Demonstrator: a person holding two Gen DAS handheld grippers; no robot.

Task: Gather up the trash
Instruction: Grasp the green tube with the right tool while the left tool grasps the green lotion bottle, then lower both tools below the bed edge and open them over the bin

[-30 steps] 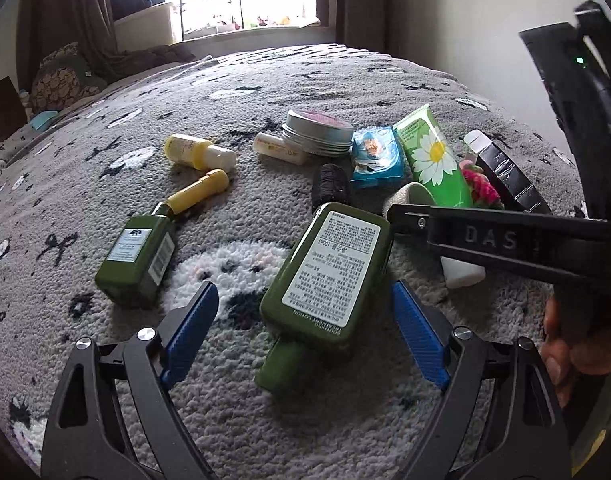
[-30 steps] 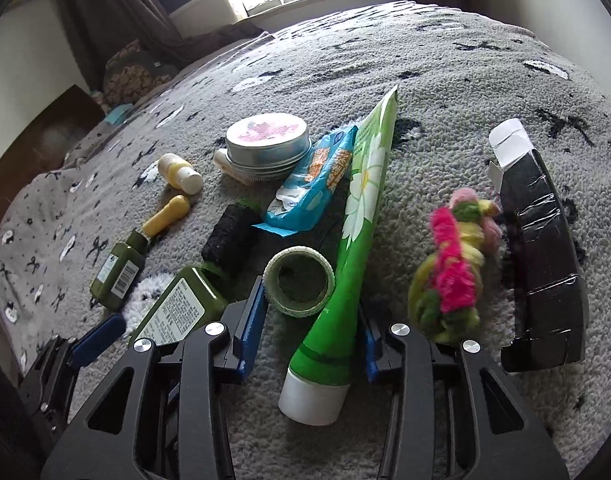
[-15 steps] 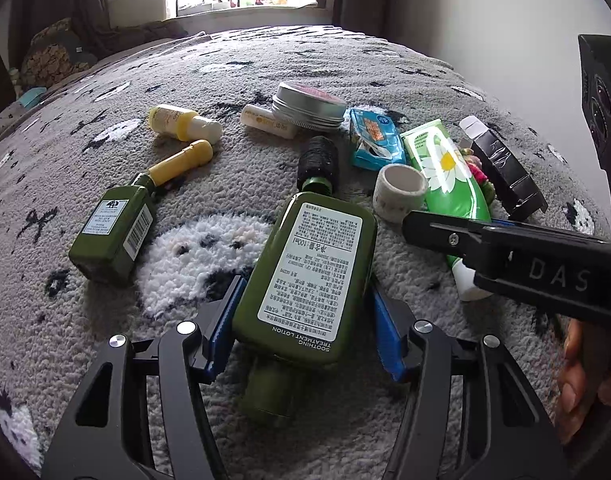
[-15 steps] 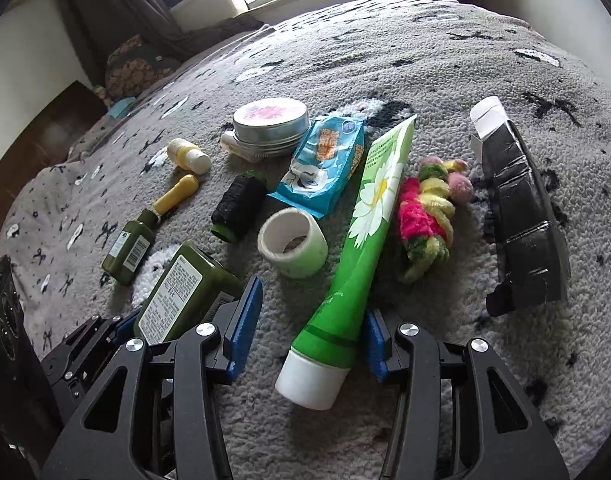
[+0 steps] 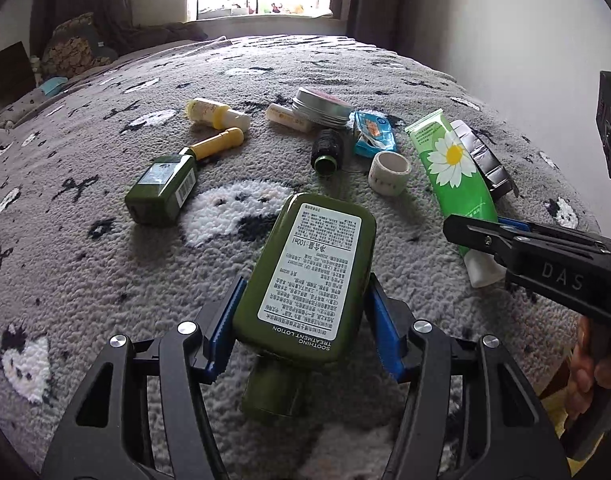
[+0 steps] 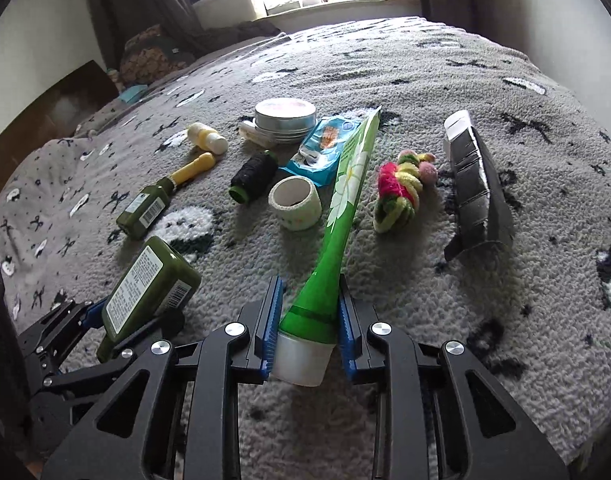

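Note:
My left gripper [image 5: 305, 292] is shut on a large flat green lotion bottle [image 5: 313, 264], its blue pads pressing both sides near the cap end. The bottle is tilted up off the grey patterned blanket [image 5: 105, 280]. My right gripper [image 6: 309, 292] has its jaws closing on a green daisy-print tube [image 6: 345, 192], with the pads against the tube just above its white cap. The tube slants up and away from the blanket. From the right wrist, the left gripper [image 6: 105, 320] and its bottle [image 6: 145, 284] show at lower left.
On the blanket lie a small green bottle with a yellow cap [image 5: 163, 188], a yellow-white bottle [image 5: 217, 114], a round tin [image 5: 321, 106], a blue packet [image 5: 373, 134], a black spool [image 5: 325, 148], a tape roll [image 5: 389, 172], a yarn scrunchie [image 6: 401, 188] and a black carton [image 6: 477, 188]. A wall stands on the right.
The left jaws closed on the lotion bottle and raised it. The right jaws closed on the tube near its cap and tilted it up. Both hands drew back from the pile.

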